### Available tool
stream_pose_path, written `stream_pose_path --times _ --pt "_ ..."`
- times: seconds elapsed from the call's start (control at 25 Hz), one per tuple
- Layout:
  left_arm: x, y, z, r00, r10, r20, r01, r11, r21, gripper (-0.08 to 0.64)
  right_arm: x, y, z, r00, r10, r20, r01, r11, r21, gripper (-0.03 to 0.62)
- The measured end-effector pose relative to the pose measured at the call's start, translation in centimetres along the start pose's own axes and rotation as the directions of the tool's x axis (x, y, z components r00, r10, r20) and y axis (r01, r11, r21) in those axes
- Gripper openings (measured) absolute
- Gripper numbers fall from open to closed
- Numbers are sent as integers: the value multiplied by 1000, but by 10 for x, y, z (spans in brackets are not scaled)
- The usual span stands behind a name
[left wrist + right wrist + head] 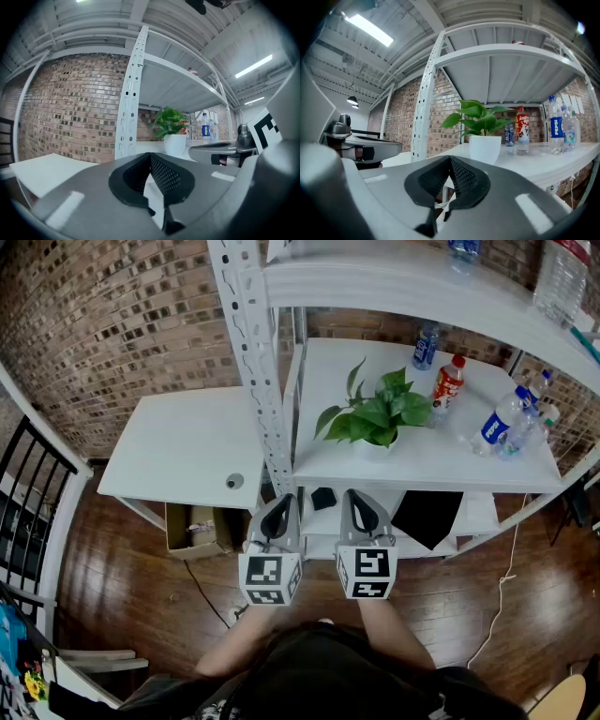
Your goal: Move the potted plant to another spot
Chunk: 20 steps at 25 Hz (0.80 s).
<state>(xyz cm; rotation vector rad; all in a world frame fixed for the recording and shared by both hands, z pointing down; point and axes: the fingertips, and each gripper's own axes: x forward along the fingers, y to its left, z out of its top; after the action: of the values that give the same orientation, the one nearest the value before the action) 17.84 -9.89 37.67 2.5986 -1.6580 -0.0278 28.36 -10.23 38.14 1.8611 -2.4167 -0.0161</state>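
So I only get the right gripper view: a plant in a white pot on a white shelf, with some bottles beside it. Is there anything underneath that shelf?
Observer: Yes. The head view shows a black cloth on the lower shelf, below the potted plant.
Visitor: And what is left of the rack?
Observer: A white table stands there, lower than the plant's shelf, with a cardboard box under it.
Visitor: Is the other gripper carrying something?
Observer: No. In its own view the left gripper has its jaws together with nothing between them.
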Motion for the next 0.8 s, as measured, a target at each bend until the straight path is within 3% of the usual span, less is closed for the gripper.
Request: stream_pose_path --times 0.32,0.44,0.72,0.8 --pt "15 -2 12 1000 -18 10 18 999 27 15 17 -38 6 996 -90 17 90 996 1 10" --pt "21 -3 11 1000 -20 7 20 999 31 17 25 -47 8 994 -103 24 103 995 2 108" --pt "31 -5 8 1000 -26 -2 26 999 45 17 45 -73 20 982 -182 52 180 983 32 455" --pt "32 -4 5 1000 -25 -11 25 999 45 15 56 -78 23 982 -185 44 184 982 37 493"
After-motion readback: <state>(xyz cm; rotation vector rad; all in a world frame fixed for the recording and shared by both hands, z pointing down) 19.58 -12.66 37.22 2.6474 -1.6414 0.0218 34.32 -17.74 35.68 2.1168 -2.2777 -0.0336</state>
